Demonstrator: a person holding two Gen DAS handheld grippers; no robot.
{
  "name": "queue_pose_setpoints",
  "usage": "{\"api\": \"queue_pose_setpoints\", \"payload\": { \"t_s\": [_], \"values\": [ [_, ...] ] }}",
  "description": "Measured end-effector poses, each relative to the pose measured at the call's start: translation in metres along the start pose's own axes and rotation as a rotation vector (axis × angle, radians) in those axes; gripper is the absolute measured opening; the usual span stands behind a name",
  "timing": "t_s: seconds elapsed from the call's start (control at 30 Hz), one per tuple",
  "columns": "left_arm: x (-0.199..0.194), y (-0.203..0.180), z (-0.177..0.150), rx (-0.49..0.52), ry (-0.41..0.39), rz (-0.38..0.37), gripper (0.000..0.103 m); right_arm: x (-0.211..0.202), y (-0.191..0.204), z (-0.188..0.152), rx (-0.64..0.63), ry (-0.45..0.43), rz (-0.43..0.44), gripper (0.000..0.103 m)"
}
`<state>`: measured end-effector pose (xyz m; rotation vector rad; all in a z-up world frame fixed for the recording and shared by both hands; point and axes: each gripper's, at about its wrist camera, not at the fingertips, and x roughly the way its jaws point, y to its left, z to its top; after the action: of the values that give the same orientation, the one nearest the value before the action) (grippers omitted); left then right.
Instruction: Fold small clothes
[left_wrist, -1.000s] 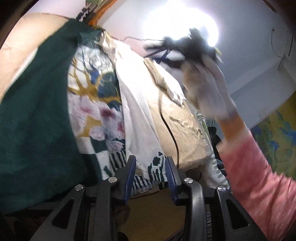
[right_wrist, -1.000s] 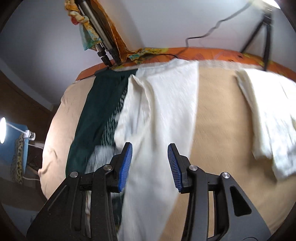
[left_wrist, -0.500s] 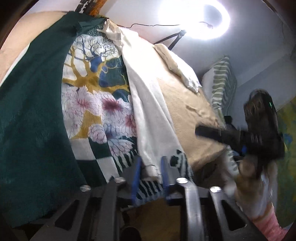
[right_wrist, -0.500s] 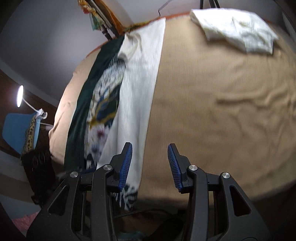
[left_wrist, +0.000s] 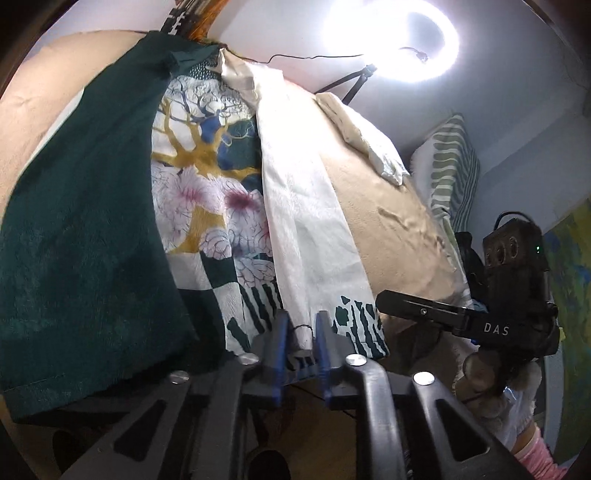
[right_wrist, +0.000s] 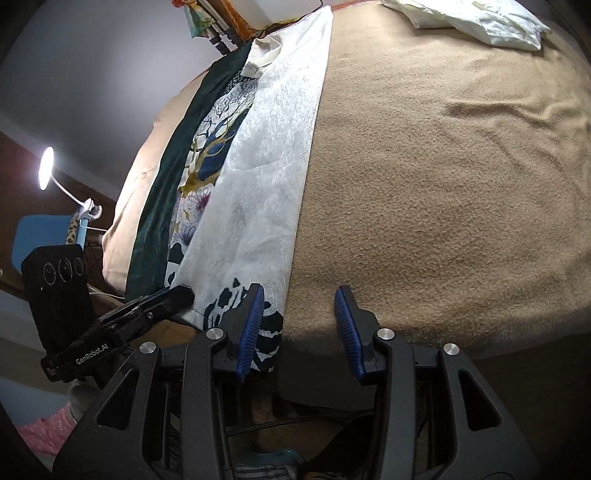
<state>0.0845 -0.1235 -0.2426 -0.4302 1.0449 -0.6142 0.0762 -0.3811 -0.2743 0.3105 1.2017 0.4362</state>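
Cloth (left_wrist: 306, 221), a long printed piece with green border and white underside, has its near hem pinched in the left tool (left_wrist: 300, 339), whose blue pads are narrow and clamped on the white layer at the bed's near edge. The right tool (right_wrist: 299, 325) hangs wide and holds nothing; its left pad sits over the striped hem corner, its right pad over bare blanket (right_wrist: 443, 184).

Outward from the tools, the cloth runs lengthwise up the bed. Its right edge lies turned over onto the tree-and-flower print (left_wrist: 207, 177), showing white as a long strip, while the green border (left_wrist: 85, 221) on the left lies flat. So 1 lengthwise fold looks made, or partly made; the green side appears unfolded, and the crosswise folds are not yet done. By my reading the task is early.

Farther off, a folded white piece (right_wrist: 472, 18) rests near the bed's far corner, well apart from the cloth.
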Motion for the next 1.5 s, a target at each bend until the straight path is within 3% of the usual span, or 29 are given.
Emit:
{"api": "queue_pose_setpoints", "payload": {
  "t_s": [0.03,0.1,0.13,0.17,0.43,0.5,0.57,0.63,0.73,0.87,0.97,1.03,1.13,1.2,1.37,1.43,1.5],
  "values": [
    [-0.004,-0.003,0.0,0.018,-0.009,0.009,0.016,0.0,0.003,0.0,-0.013,-0.002,-0.014,0.04],
    [-0.014,-0.005,0.0,0.044,-0.018,0.022,0.019,0.003,0.007,-0.001,-0.042,0.005,-0.034,0.026],
    [-0.021,-0.005,0.001,0.053,-0.025,0.027,0.02,0.004,0.008,-0.002,-0.048,0.012,-0.035,0.012],
    [-0.027,-0.005,0.0,0.058,-0.033,0.03,0.023,0.006,0.009,-0.002,-0.058,0.018,-0.043,0.008],
    [-0.087,0.021,0.007,0.038,-0.097,0.098,0.031,-0.011,0.012,0.001,-0.096,-0.02,-0.066,0.005],
    [-0.089,0.027,0.008,0.018,-0.096,0.086,0.032,-0.019,0.015,0.009,-0.091,-0.034,-0.064,0.008],
    [-0.085,0.028,0.006,0.004,-0.09,0.059,0.034,-0.029,0.018,0.022,-0.089,-0.063,-0.043,0.032],
    [-0.074,0.022,0.002,0.011,-0.071,0.031,0.036,-0.037,0.025,0.037,-0.102,-0.104,-0.041,0.045],
    [-0.054,0.011,-0.003,0.013,-0.047,-0.013,0.04,-0.044,0.041,0.07,-0.131,-0.142,-0.021,0.046],
    [-0.029,-0.002,-0.003,0.037,-0.033,-0.019,0.04,-0.042,0.064,0.125,-0.181,-0.162,-0.013,0.047],
    [-0.013,-0.01,-0.001,0.084,-0.027,0.026,0.042,-0.028,0.08,0.167,-0.229,-0.157,-0.041,0.059],
    [-0.006,-0.009,0.001,0.089,-0.025,0.042,0.042,-0.015,0.086,0.193,-0.249,-0.157,-0.076,0.059],
    [0.003,-0.004,0.002,0.065,-0.013,0.005,0.04,0.01,0.088,0.232,-0.247,-0.128,-0.074,0.06],
    [0.006,-0.006,0.002,0.092,-0.015,0.001,0.037,0.032,0.089,0.255,-0.245,-0.109,-0.094,0.06],
    [0.015,-0.003,0.004,0.096,0.011,-0.038,0.005,0.095,0.096,0.295,-0.28,-0.047,-0.191,0.064],
    [0.017,0.001,0.005,0.08,0.013,-0.057,0.005,0.115,0.094,0.308,-0.28,-0.034,-0.241,0.064],
    [0.017,0.005,0.006,0.053,0.017,-0.085,0.002,0.13,0.089,0.321,-0.256,-0.022,-0.23,0.064]
  ]
}}
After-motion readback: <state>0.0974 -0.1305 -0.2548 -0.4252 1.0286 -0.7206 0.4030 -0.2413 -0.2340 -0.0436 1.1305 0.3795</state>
